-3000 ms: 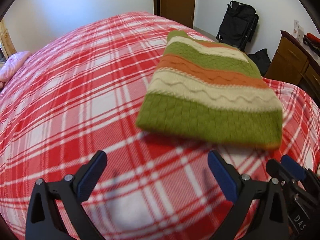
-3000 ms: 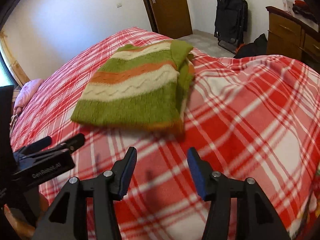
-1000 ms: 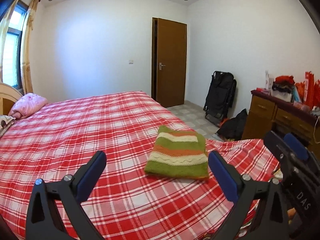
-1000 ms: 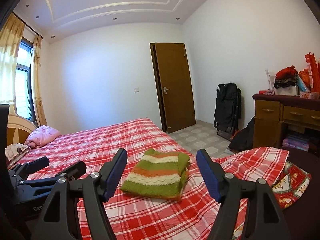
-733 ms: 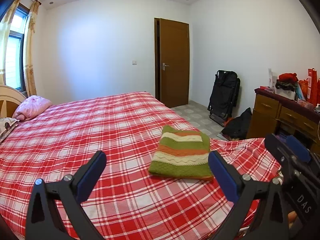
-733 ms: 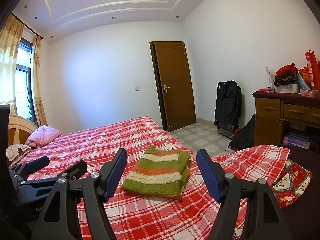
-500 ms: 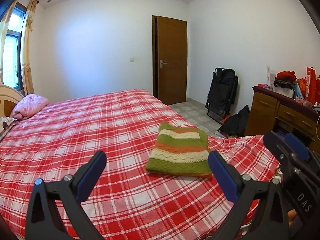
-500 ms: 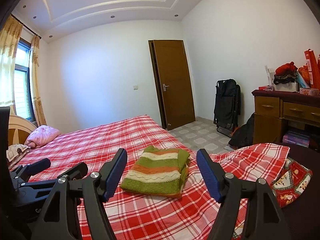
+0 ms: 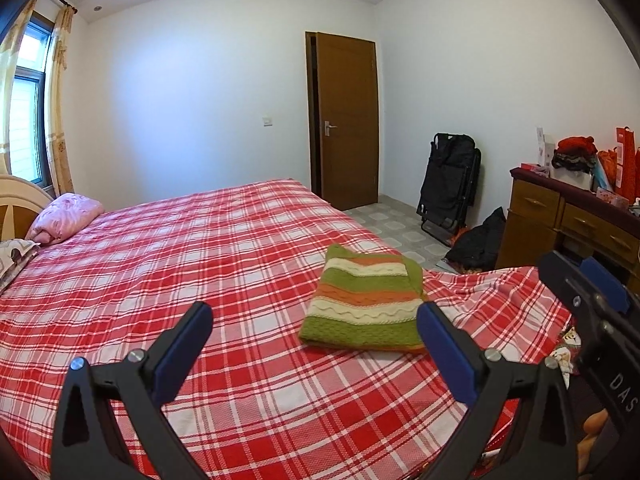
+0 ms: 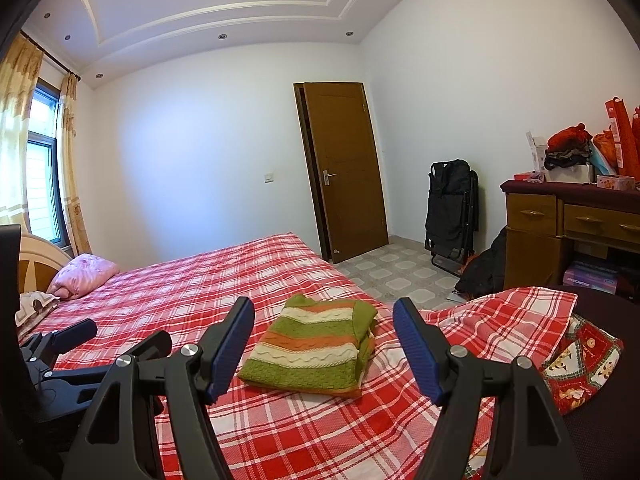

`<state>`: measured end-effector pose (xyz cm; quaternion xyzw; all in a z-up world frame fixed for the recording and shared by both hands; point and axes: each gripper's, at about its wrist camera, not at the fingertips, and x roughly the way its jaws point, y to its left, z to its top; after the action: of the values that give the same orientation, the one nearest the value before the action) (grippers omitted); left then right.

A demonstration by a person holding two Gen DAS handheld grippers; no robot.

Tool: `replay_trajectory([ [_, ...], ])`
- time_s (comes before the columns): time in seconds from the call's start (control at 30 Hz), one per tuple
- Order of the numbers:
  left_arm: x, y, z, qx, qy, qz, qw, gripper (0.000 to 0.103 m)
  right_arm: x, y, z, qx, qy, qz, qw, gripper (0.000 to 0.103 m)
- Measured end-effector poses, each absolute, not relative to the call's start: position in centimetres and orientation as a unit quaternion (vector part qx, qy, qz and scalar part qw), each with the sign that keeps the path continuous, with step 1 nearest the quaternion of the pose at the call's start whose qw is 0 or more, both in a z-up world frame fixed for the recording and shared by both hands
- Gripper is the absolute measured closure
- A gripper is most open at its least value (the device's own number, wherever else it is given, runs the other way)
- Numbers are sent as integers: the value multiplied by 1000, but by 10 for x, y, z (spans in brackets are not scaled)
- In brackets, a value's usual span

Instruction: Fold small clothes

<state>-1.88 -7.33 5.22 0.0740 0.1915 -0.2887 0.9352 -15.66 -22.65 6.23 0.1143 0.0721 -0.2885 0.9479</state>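
Sweater (image 9: 366,306) lay folded on the bed (image 9: 168,264), apart from both grippers, left gripper (image 9: 312,334) and right gripper (image 10: 322,346), fingers wide and empty. Folding looked done; another garment would be needed next.

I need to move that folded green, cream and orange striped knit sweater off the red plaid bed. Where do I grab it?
Take the folded striped knit sweater at its near green hem edge, coming in low from the front. That edge faces both open grippers and looks thick enough to pinch. Probably use both, left gripper and right gripper, one per corner.
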Motion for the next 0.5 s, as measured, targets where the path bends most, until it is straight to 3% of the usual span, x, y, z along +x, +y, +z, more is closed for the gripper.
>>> replay_trajectory([
  [0.5, -12, -74, 50, 79, 212, -276, 934, 0, -158, -233, 59, 127, 74, -291, 945, 30],
])
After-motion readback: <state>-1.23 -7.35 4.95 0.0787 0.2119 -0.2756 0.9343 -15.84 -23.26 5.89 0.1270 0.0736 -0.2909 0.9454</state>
